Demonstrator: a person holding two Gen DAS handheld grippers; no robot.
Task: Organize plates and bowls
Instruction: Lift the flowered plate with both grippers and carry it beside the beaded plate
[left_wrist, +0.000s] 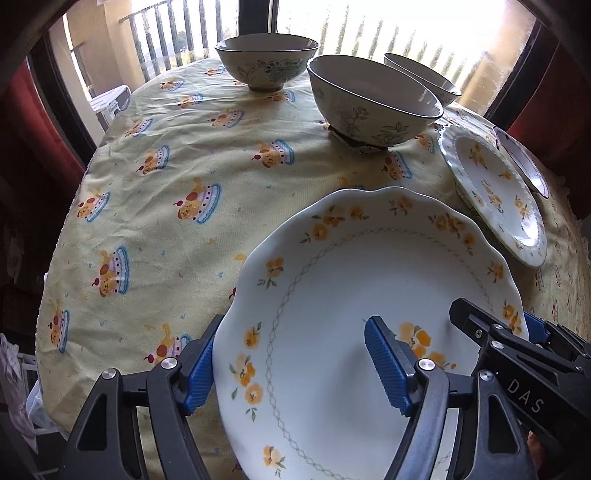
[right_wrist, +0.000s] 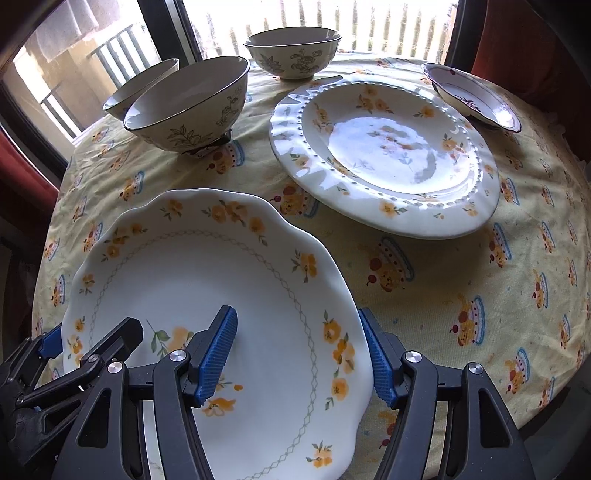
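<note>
White scalloped ceramic plate (left_wrist: 354, 314) with orange flowers and grey lattice ring, face up, tilted, at near bench (left_wrist: 166, 192) edge. Left gripper (left_wrist: 291, 365) and right gripper (right_wrist: 299, 354) jaws spread, straddling opposite rims. Beaded floral plate (right_wrist: 384, 158) just beyond it, bowls (right_wrist: 192, 103) farther

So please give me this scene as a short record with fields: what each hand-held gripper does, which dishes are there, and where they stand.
left hand-held gripper: straddles the left rim of the scalloped plate, one finger above, one below
right hand-held gripper: straddles the same plate's right rim
grip: a gap shows at the upper pads; whether either clamps, cannot tell
beaded plate: on the tablecloth, beyond the held plate
bowls: three floral bowls at the far edge; nearest bowl tilted on a dark object
small dish: far right
</note>
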